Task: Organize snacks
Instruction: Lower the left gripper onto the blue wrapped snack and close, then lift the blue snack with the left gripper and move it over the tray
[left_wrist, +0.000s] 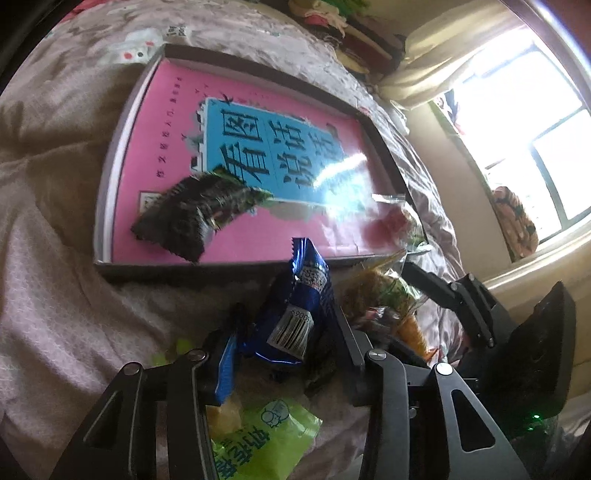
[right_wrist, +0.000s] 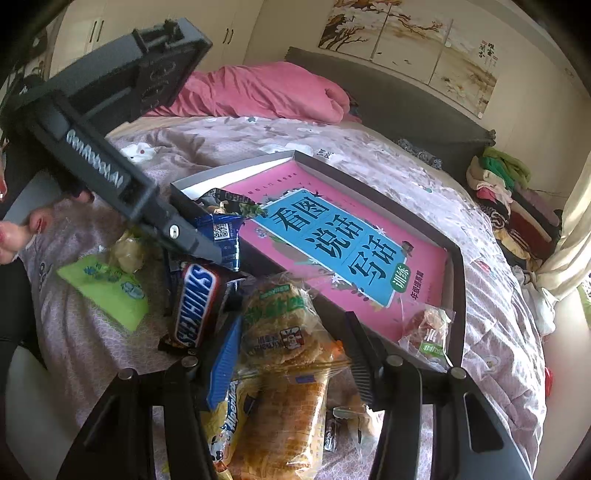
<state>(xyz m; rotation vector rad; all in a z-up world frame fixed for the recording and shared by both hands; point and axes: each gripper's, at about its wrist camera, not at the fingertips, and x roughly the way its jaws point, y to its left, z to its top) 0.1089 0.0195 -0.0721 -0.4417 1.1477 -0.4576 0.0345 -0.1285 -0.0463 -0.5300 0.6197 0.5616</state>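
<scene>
Bed (right_wrist: 369, 147): covered by a pale floral quilt; it carries the tray and the loose snacks. A pink duvet (right_wrist: 266, 92) is bunched near the headboard.
Tray (right_wrist: 456, 266): a shallow dark-rimmed box lid on the quilt, with a pink book (right_wrist: 332, 236) with a blue title panel lying flat inside it.
Bread packet (right_wrist: 284, 332): clear wrapper with green print, lying on the quilt just outside the tray's near rim, between the fingers of the right hand-held gripper (right_wrist: 291, 354).
Right hand-held gripper: fingers spread apart on either side of the bread packet, not pressed against it.
Left hand-held gripper (left_wrist: 288, 332): closed on the blue packet (left_wrist: 295, 314), which stands upright between the fingers just outside the tray's near rim, barcode facing the camera.
Green packet (right_wrist: 107, 288): flat on the quilt, left of the pile.
Snickers bar (right_wrist: 195, 302): on the quilt beside the bread packet, touching it.
Dark seaweed packet (left_wrist: 192, 214): lies inside the tray on the pink book, near its left corner.
Small clear packet (right_wrist: 428, 332): red and pale contents, in the tray's near right corner.
Yellow packet (right_wrist: 229, 417): under the bread packet, partly hidden.
</scene>
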